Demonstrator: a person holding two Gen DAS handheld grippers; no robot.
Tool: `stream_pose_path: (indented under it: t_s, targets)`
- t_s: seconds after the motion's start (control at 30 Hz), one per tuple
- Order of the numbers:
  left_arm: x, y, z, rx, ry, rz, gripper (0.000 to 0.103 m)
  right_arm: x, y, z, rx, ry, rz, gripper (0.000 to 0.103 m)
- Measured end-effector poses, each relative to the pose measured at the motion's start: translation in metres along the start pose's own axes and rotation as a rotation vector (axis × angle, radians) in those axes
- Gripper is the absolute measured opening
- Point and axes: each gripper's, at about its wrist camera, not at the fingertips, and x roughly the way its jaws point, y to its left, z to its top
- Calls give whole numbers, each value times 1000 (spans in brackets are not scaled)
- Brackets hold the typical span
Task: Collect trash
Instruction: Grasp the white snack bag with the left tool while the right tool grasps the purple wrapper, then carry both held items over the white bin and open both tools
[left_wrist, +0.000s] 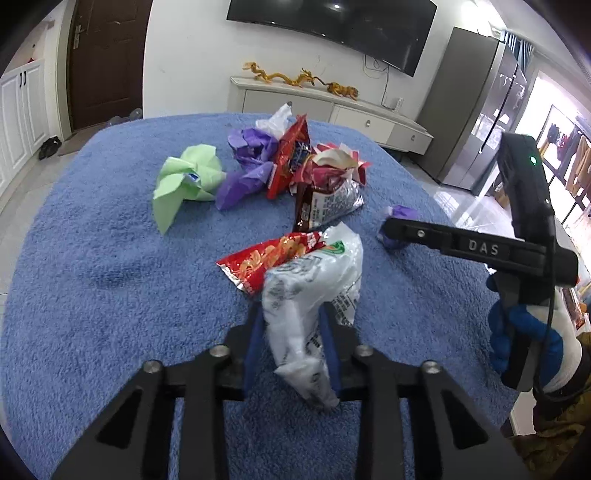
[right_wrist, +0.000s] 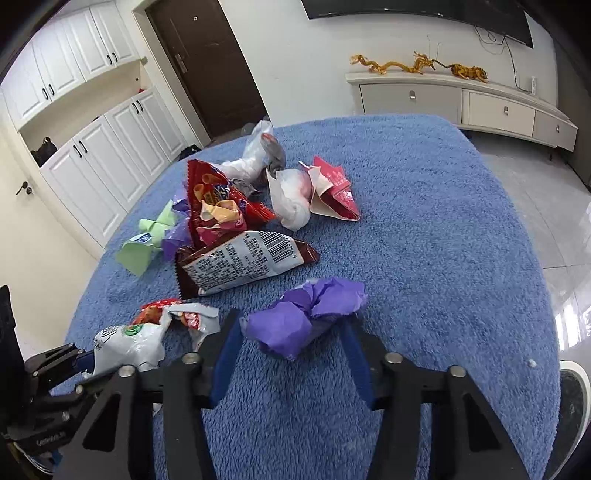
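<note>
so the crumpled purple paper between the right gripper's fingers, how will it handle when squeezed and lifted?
The crumpled purple paper is probably very light: thin creased sheet, loosely balled. It will likely crush further as the right gripper shuts, since the folds look hollow. Its loose flaps may droop or catch on the fuzzy blue cover, but it seems unlikely to roll.

White walls, dark door

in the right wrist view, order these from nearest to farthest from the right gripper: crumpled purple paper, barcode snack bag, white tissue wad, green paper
1. crumpled purple paper, between the right gripper's fingers
2. barcode snack bag, ahead and left
3. green paper far left and white tissue wad straight ahead: too close to call
</note>
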Motion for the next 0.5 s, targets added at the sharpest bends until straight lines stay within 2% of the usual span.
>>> stream_pose_path:
  t_s: [0.27, 0.3, 0.33, 0.5]
  targets:
    - [-34, -20, 5, 22, -62, 35, 22, -46, -5, -14, 32, -82, 27, 42]
    - [-38, -25, 8, 31, -75, 30, 22, -56, -9, -16, 42, -100, 28, 32]
    - [-41, -29, 11, 40, -82, 24, 22, -65, -13, -17, 53, -117, 27, 29]
    - [-41, -77, 33, 120, -106, -35, 22, -110, -41, -26, 113, -198, -11, 28]
